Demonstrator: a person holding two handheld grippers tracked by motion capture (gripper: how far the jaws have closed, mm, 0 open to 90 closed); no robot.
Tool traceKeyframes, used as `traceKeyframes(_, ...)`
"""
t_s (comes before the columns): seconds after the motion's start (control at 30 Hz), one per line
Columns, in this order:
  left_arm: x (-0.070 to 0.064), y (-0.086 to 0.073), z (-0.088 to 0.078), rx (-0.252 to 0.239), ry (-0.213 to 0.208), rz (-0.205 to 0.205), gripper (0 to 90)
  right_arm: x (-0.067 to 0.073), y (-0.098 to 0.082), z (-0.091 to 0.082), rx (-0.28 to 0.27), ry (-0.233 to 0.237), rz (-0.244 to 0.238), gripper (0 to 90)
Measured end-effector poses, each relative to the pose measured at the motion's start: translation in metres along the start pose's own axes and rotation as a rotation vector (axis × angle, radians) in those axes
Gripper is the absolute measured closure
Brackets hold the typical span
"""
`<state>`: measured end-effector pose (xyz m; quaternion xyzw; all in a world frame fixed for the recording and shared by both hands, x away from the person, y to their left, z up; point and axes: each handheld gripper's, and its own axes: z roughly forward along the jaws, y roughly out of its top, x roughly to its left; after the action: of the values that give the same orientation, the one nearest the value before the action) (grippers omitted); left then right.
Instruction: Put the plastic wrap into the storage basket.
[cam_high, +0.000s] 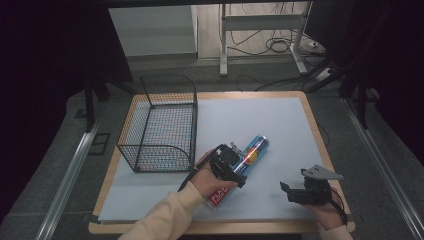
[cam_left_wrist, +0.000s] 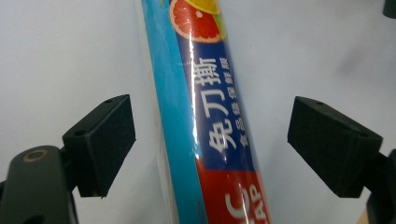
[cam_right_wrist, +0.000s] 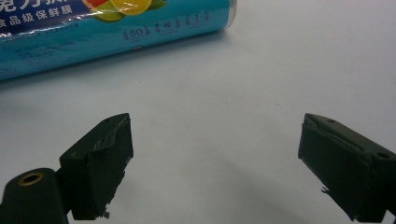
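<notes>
A long roll of cling film (cam_high: 256, 149), blue and red with citrus fruit printed on it, lies slanted on the pale mat (cam_high: 260, 115). My left gripper (cam_high: 237, 164) stands over the roll's middle, jaws wide apart. In the left gripper view the roll (cam_left_wrist: 205, 116) runs between the two pads (cam_left_wrist: 105, 140) with a gap on each side, so nothing presses on it. My right gripper (cam_high: 287, 192) rests low near the mat's front right, open, with only bare mat between its jaws. Its own view has the roll's blue end (cam_right_wrist: 93, 28) lying farther off, beyond the gripper (cam_right_wrist: 215, 154).
A black wire basket (cam_high: 193, 125) stands with nothing in it on the left part of the mat, close to the left hand. The wooden table edge (cam_high: 320, 140) frames the mat. Beyond the table are desk legs and cables on the floor.
</notes>
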<state>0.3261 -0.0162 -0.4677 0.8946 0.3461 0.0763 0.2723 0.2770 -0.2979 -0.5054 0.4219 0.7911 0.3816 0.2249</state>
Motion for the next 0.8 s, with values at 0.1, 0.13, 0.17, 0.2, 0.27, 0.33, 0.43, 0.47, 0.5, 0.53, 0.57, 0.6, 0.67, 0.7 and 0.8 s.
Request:
traceKeyframes(0.1, 0.000, 0.006, 0.006, 0.019, -0.009, -0.009, 15.1, 0.000, 0.000, 0.000, 0.004, 0.000, 0.000, 10.2)
traceKeyframes(0.13, 0.000, 0.007, 0.008, 0.027, -0.013, -0.008, 15.2, 0.000, 0.000, 0.000, 0.004, 0.000, 0.001, 10.2)
traceKeyframes(0.17, 0.000, 0.007, 0.008, 0.027, -0.013, -0.008, 15.2, 0.000, 0.000, 0.000, 0.004, 0.000, 0.001, 10.2)
traceKeyframes(0.2, 0.000, 0.009, 0.011, 0.034, -0.014, -0.008, 15.2, 0.000, 0.000, 0.000, 0.004, 0.000, 0.001, 10.2)
traceKeyframes(0.27, 0.000, 0.013, 0.018, 0.051, -0.011, -0.013, 15.2, 0.000, 0.000, 0.000, 0.008, -0.007, 0.000, 10.2)
traceKeyframes(0.33, 0.001, 0.015, 0.023, 0.068, -0.006, -0.012, 15.2, -0.001, -0.001, 0.001, 0.010, -0.008, 0.003, 10.2)
traceKeyframes(0.43, 0.002, 0.018, 0.029, 0.090, -0.001, -0.010, 15.5, -0.001, -0.001, 0.001, 0.010, -0.009, 0.003, 10.2)
traceKeyframes(0.47, 0.003, 0.019, 0.031, 0.100, 0.001, -0.008, 15.7, -0.001, -0.001, 0.001, 0.010, -0.009, 0.003, 10.2)
traceKeyframes(0.5, 0.002, 0.019, 0.034, 0.094, 0.000, -0.028, 15.8, -0.001, 0.000, 0.001, 0.010, -0.008, 0.003, 10.2)
traceKeyframes(0.53, 0.003, 0.019, 0.036, 0.099, 0.002, -0.032, 16.1, -0.001, -0.001, 0.001, 0.010, -0.008, 0.003, 10.2)
traceKeyframes(0.57, 0.003, 0.020, 0.038, 0.108, 0.004, -0.033, 16.4, -0.001, -0.001, 0.001, 0.010, -0.008, 0.002, 10.2)
traceKeyframes(0.6, 0.004, 0.020, 0.040, 0.114, 0.006, -0.036, 16.5, -0.001, -0.001, 0.001, 0.009, -0.008, 0.003, 10.2)
traceKeyframes(0.67, 0.004, 0.020, 0.043, 0.125, 0.019, -0.041, 17.3, -0.001, -0.001, 0.001, 0.009, -0.008, 0.003, 10.2)
traceKeyframes(0.7, 0.005, 0.020, 0.045, 0.131, 0.023, -0.047, 17.7, -0.001, -0.001, 0.001, 0.009, -0.008, 0.003, 10.2)
traceKeyframes(0.8, 0.006, 0.021, 0.048, 0.134, 0.044, -0.058, 22.0, -0.001, -0.001, 0.001, 0.010, -0.008, 0.004, 10.2)
